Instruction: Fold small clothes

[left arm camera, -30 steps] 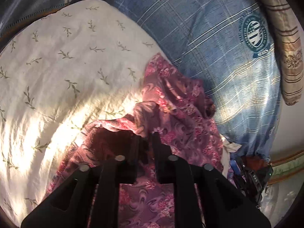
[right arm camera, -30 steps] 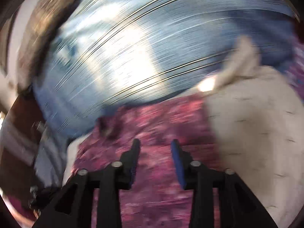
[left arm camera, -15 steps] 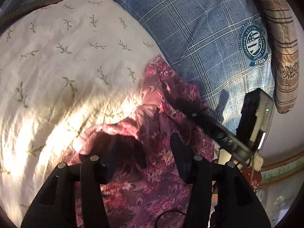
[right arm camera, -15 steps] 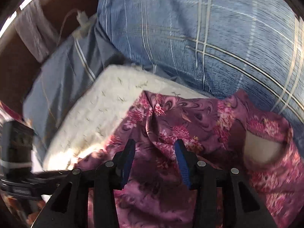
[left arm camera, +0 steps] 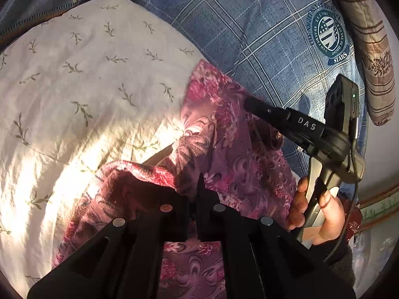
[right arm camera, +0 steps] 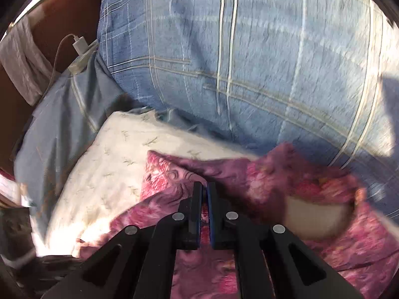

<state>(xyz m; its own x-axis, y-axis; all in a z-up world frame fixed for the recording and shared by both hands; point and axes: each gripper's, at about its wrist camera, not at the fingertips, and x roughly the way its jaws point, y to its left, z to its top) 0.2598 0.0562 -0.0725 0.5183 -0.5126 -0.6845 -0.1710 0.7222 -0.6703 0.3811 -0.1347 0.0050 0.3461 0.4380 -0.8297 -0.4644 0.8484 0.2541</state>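
Note:
A small purple-pink floral garment (left arm camera: 224,149) lies crumpled, partly on a white leaf-print pillow (left arm camera: 87,87). My left gripper (left arm camera: 193,186) is shut on a fold of the garment near its lower edge. My right gripper (right arm camera: 204,191) is shut on the garment's fabric (right arm camera: 249,179) near its far corner; it also shows in the left wrist view (left arm camera: 251,104), reaching in from the right with its tip on the cloth. A rounded opening in the garment (right arm camera: 316,219) shows pale pillow beneath.
A blue plaid quilt (left arm camera: 261,37) with a round badge (left arm camera: 329,32) lies behind. A striped brown pillow (left arm camera: 371,49) is at far right. A white charger and cable (right arm camera: 79,47) lie by the brown headboard (right arm camera: 62,20) at left.
Both grippers were open half a second ago and have closed on the garment. The right gripper has come in from the right and settled on the far part of the cloth.

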